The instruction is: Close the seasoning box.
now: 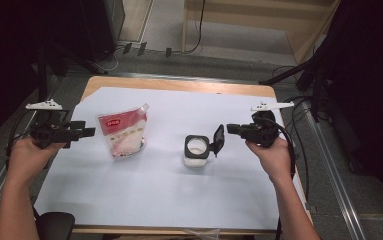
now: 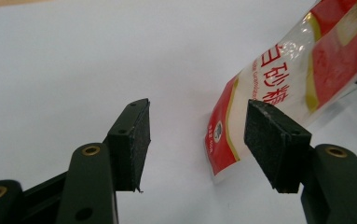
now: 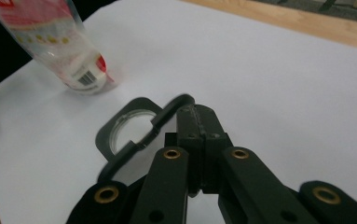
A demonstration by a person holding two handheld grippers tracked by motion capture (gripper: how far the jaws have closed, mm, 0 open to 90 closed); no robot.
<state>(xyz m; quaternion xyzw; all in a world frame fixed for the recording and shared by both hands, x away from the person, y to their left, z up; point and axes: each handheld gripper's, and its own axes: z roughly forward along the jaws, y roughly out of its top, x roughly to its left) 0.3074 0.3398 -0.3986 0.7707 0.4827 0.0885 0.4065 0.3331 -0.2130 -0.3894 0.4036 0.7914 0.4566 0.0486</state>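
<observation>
The left hand-held gripper (image 2: 197,140) gaped beside the upright red-and-clear plastic sugar pouch (image 1: 121,131); the right hand-held gripper (image 3: 197,122) (jaws pressed together) neared the black-lidded square jar (image 1: 197,150) on the white surface (image 1: 169,190).

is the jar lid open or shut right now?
Open. The black lid stands flipped up at the jar rim's right side, white contents exposed; the shut right claw is beside it.

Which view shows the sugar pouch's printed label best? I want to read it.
The left gripper view: the sugar pouch is close, its print large. The high view shows the whole pouch upright but small; the right gripper view shows its base and barcode.
</observation>
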